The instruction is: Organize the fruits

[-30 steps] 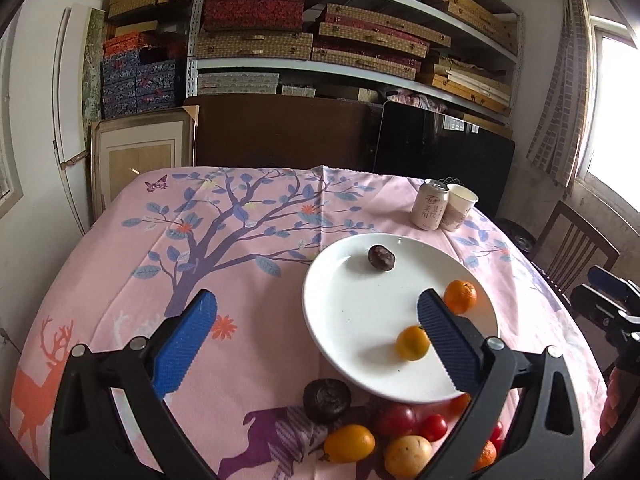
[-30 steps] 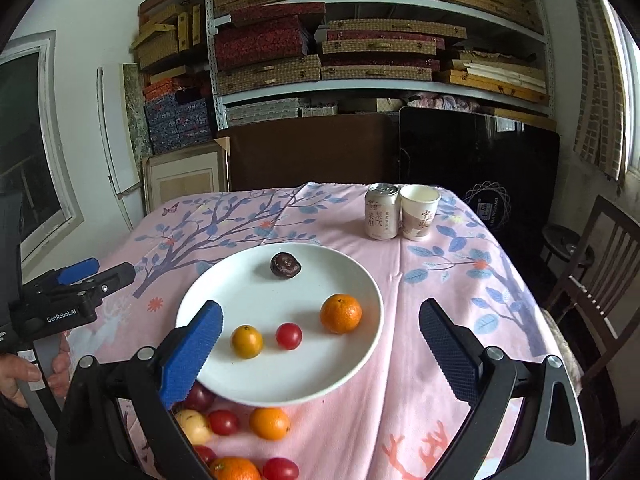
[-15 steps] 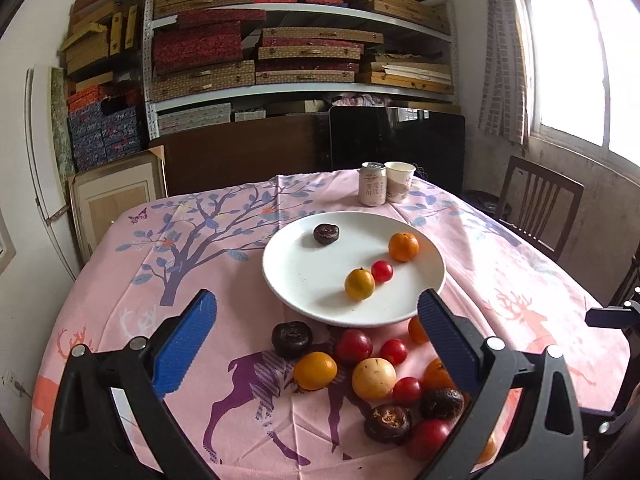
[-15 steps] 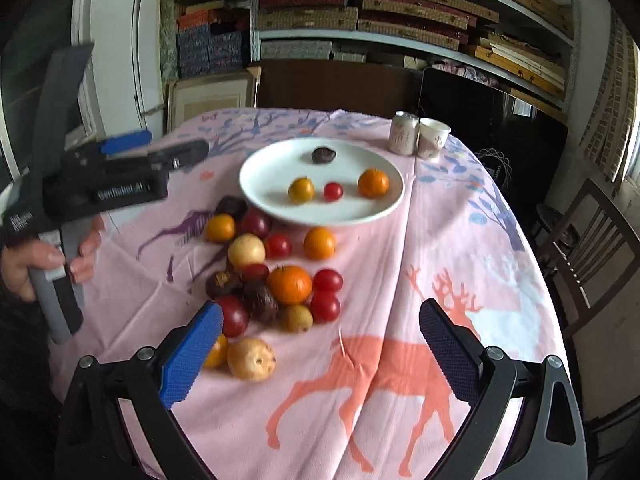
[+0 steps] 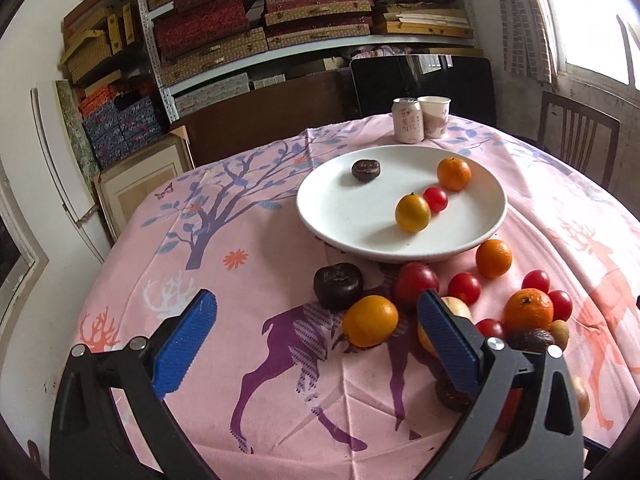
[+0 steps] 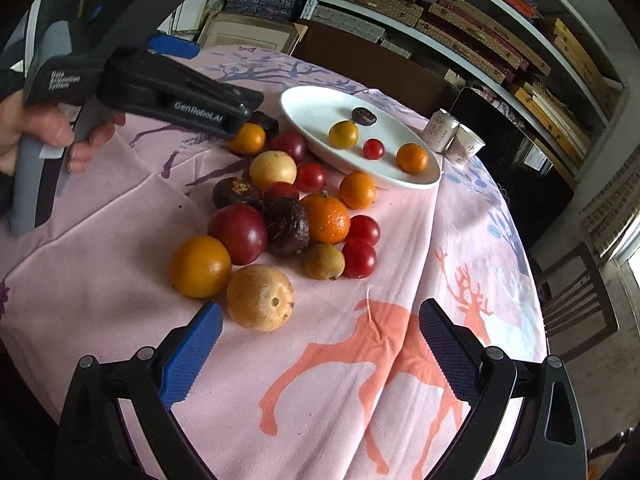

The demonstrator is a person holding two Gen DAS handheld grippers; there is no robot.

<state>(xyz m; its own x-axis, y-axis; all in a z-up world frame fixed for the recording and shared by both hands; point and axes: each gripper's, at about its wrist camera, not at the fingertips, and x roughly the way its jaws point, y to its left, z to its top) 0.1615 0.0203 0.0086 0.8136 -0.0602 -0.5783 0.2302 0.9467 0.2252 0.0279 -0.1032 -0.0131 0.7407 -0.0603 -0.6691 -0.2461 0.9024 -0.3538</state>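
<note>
A white plate [image 5: 348, 220] [image 6: 308, 110] holds a dark fruit [image 5: 365, 169], a yellow-orange fruit [image 5: 412, 213], a cherry tomato [image 5: 435, 199] and a tangerine [image 5: 453, 173]. In front of it a pile of loose fruit lies on the pink cloth. My left gripper [image 5: 316, 340] is open, low over the cloth, with an orange fruit [image 5: 370, 321] and a dark purple fruit [image 5: 338, 285] just ahead between its fingers. My right gripper [image 6: 316, 354] is open above the cloth, short of a tan round fruit [image 6: 260, 297] and an orange one [image 6: 201, 266].
A drink can [image 5: 407, 120] and a paper cup [image 5: 435, 117] stand behind the plate. A person's hand [image 6: 52, 136] holds the left gripper's handle at the left of the right wrist view. Shelves of boxes line the back wall; a wooden chair [image 5: 576, 136] stands at the right.
Both grippers have pulled back from the plate and dropped lower toward the loose fruit pile. The left one now points at the orange and dark fruits. Both stay open.
</note>
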